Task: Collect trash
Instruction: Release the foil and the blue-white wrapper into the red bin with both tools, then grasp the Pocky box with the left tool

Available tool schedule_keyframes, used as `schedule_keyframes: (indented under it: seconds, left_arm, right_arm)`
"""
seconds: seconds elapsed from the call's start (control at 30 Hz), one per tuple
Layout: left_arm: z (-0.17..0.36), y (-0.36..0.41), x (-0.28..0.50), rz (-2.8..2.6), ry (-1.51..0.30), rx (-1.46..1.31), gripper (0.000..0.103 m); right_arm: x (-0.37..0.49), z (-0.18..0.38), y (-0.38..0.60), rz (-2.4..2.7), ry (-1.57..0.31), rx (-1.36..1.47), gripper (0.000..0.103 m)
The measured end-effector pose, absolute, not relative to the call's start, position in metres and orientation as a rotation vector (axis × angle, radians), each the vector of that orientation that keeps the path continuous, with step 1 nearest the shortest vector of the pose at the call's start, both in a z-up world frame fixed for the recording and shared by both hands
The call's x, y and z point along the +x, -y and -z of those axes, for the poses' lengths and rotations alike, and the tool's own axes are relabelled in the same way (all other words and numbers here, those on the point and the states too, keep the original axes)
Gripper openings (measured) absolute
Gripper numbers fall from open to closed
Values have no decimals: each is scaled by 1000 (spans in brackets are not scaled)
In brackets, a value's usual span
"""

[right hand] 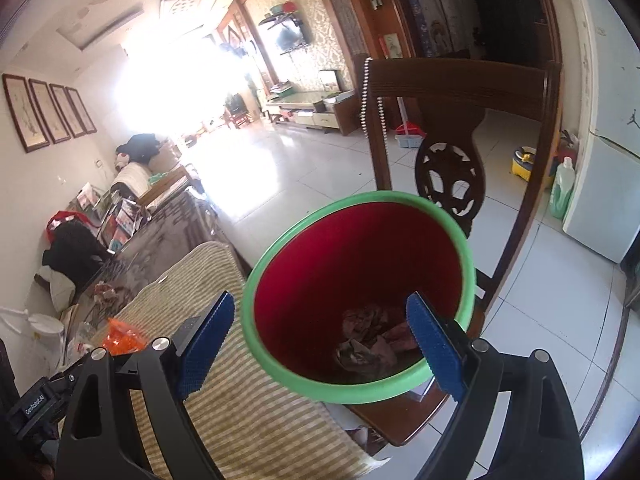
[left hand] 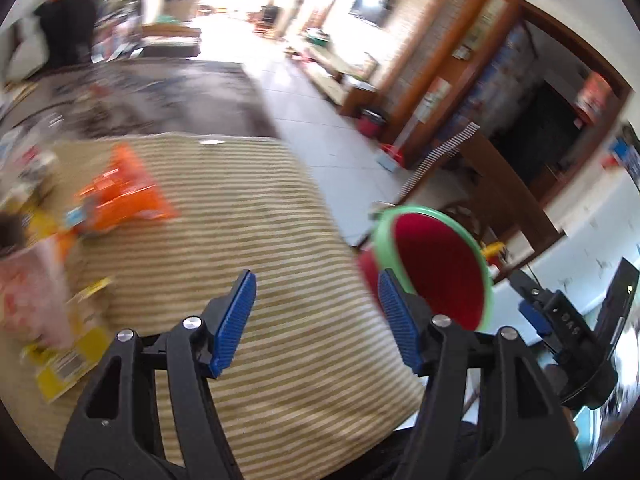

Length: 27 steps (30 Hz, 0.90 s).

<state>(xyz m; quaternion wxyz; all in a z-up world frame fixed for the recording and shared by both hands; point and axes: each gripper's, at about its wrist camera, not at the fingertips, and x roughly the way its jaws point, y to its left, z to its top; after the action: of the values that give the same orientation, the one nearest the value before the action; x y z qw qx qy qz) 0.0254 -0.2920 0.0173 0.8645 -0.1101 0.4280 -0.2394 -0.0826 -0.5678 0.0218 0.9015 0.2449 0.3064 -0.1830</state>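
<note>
Both grippers spread and empty; next pick.
We steer left gripper squarely over orange wrapper, right gripper waits over red bin.

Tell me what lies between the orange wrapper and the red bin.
Only bare striped cloth lies between the orange wrapper and the red bin. The left wrist view shows this, though blurred.

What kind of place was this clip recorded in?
Most likely a lived-in home, an open living and dining area. A wall-mounted TV hangs above a low cabinet, framed pictures line the wall, and a carved wooden chair stands by a table under a striped cloth, beside a red bin.
</note>
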Motion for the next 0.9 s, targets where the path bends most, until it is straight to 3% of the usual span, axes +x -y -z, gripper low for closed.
schedule_keyframes:
  seconds: [0.2, 0.43, 0.63, 0.77, 0.83, 0.9]
  left_arm:
    - [7, 173, 9, 216, -915, -387, 62]
    - [44, 60, 6, -46, -948, -779, 68]
    - [62, 50, 34, 24, -968, -891, 77]
    - [77, 48, 53, 32, -989, -1006, 78]
    - [82, 45, 59, 27, -1004, -1036, 73]
    - [86, 42, 60, 29, -1003, -1059, 59]
  right_arm:
    - [-46, -18, 503, 210, -723, 419, 85]
    - [-20, -10, 421, 45, -786, 333, 85]
    - [-13, -7, 384, 6, -815, 277, 85]
    - [-11, -5, 373, 9, -826, 249, 85]
    - [-8, -2, 371, 12, -836, 241, 85]
    - [-6, -1, 368, 12, -844, 240, 85]
